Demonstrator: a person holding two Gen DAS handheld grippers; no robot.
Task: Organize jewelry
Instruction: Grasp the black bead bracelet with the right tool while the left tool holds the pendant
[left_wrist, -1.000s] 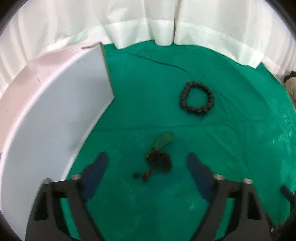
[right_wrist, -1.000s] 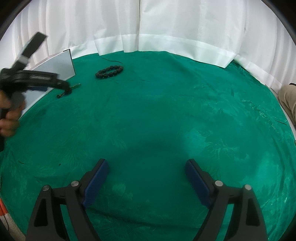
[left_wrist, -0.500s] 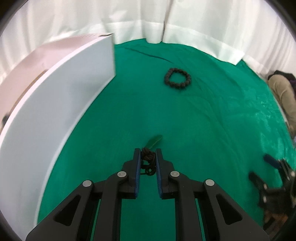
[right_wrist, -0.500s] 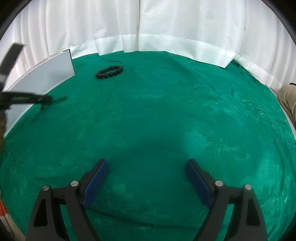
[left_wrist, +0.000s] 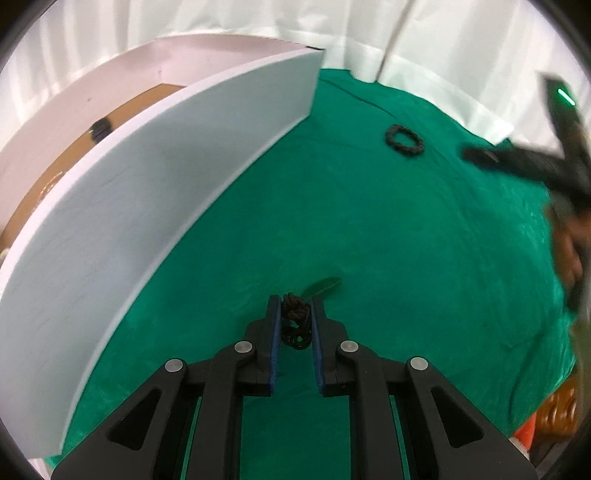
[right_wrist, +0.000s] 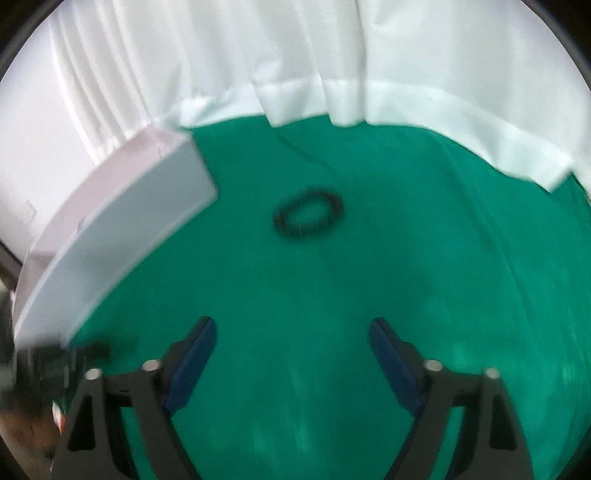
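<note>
Gripping a knotted cord pendant (left_wrist: 294, 312), the left tool (left_wrist: 294, 306) hangs above the green worktop (left_wrist: 406, 240), white box (left_wrist: 155, 192) to its left. The right tool (right_wrist: 291, 332), fingers spread and empty, faces the far bead bracelet (right_wrist: 308, 214). The dangling green leaf (left_wrist: 320, 287) could catch the box wall.

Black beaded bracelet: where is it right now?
The black beaded bracelet lies flat on the green cloth, right of the white box, ahead of the open right gripper near the white curtain.
</note>
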